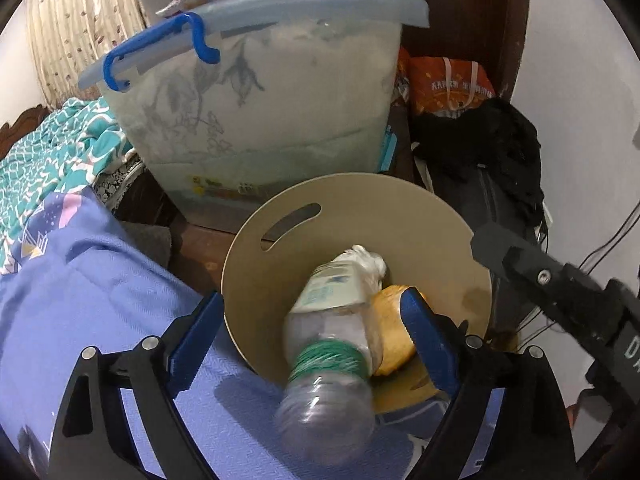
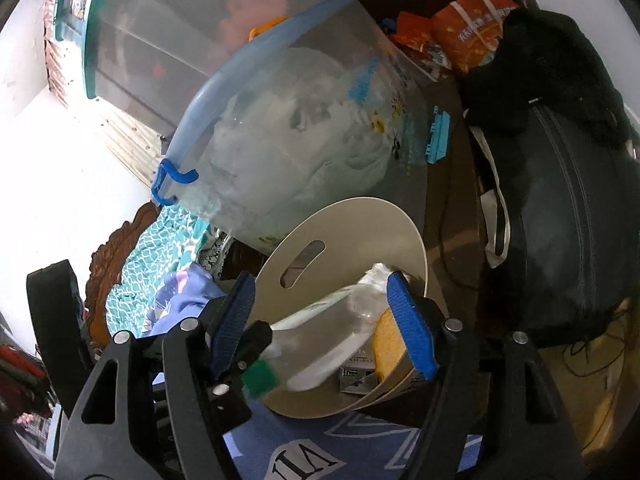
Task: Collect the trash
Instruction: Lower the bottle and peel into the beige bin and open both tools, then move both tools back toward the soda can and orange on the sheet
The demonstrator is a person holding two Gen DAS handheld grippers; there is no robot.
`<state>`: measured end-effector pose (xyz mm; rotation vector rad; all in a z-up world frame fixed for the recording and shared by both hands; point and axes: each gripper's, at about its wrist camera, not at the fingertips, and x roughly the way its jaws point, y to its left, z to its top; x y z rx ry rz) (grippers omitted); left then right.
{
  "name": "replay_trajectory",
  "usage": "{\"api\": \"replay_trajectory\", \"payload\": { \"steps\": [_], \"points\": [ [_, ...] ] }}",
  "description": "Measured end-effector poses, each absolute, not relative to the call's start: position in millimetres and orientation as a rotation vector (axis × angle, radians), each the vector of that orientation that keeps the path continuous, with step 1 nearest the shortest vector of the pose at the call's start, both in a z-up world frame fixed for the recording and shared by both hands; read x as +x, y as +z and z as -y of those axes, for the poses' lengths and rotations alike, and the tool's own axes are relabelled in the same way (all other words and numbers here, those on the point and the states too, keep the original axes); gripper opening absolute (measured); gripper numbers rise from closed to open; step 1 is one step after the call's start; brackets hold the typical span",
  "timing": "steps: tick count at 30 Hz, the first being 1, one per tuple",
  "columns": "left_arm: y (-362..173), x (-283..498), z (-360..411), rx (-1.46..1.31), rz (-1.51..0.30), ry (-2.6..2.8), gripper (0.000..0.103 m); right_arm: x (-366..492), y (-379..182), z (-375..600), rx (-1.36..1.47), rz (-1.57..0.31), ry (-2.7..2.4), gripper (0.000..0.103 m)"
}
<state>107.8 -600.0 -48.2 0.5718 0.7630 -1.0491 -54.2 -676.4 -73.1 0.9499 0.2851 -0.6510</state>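
A beige round bin with a handle slot stands at the edge of a blue bedsheet. A clear plastic bottle with a green band is blurred in mid-air at the bin's mouth, neck pointing inward. My left gripper is open, its blue pads wide apart on either side of the bottle and not touching it. My right gripper is open over the same bin; in the left wrist view its black finger shows at the right. White crumpled plastic and an orange-yellow wrapper lie inside the bin.
A translucent storage box with blue clips rises right behind the bin. A black bag and an orange bag crowd the right. Teal blanket lies left; cables hang along the wall.
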Motion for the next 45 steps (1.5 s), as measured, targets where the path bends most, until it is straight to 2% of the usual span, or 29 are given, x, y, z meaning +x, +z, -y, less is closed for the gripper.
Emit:
{"api": "replay_trajectory", "payload": {
  "steps": [12, 23, 45],
  "points": [
    [-47.6, 126.5, 559.7, 0.481, -0.780, -0.948, 0.086, -45.0, -64.3, 665.8, 0.841, -0.308, -0.665, 0.070],
    [-28.2, 115.9, 530.2, 0.476, -0.718, -0.899, 0.086, -27.6, -62.4, 658.7, 0.760, -0.394, -0.668, 0.071],
    [-34.6, 122.8, 472.3, 0.462, -0.752, -0.785, 0.086, -24.9, -64.0, 660.9, 0.768, -0.421, -0.694, 0.071]
  ]
}}
